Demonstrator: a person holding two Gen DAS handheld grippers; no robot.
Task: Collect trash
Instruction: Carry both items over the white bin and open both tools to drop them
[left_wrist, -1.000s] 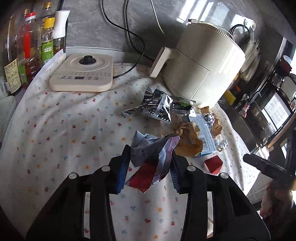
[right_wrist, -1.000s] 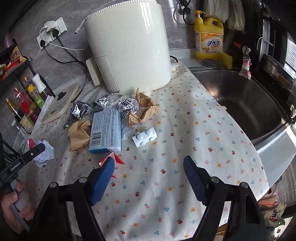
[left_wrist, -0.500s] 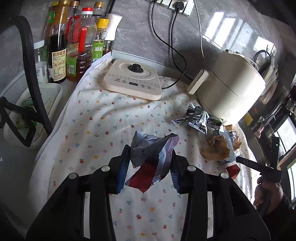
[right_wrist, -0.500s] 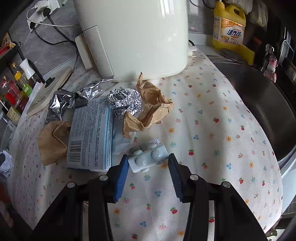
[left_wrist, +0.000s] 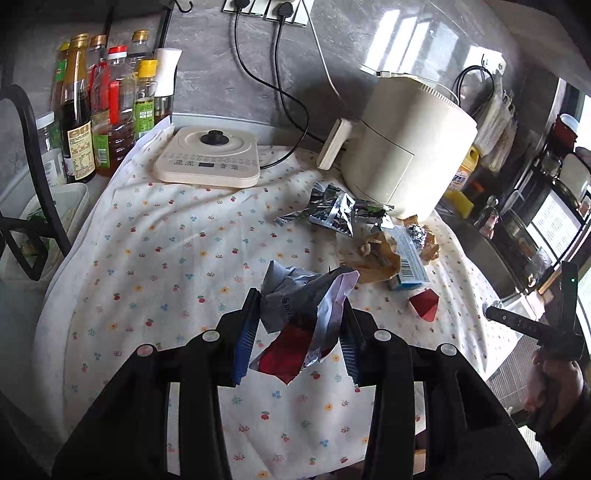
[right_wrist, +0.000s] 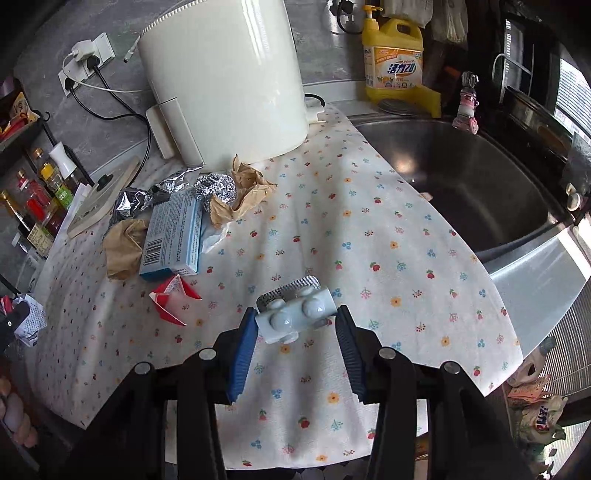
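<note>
Right wrist view showed the right gripper (right_wrist: 295, 328) pinching a white blister pack (right_wrist: 295, 314) between its blue pads; its jaws had just been closing, with the pack between them, and the pack was lifted clear of the flowered tabletop (right_wrist: 369, 229). The left gripper (left_wrist: 295, 325) was clamped on a crumpled wrapper (left_wrist: 303, 306), grey paper over red foil, likewise off the cloth, probably so both pieces could go to a bin together; no bin was visible.

More trash lay in a cluster beside the cream appliance (right_wrist: 221, 74): a blue box (right_wrist: 173, 232), brown paper (right_wrist: 240, 192), a foil ball (right_wrist: 216, 188), a silver packet (left_wrist: 332, 210) and a red scrap (right_wrist: 171, 299). Piled close against the appliance, each would likely need its own pick, so much of the job seemingly remained.
</note>
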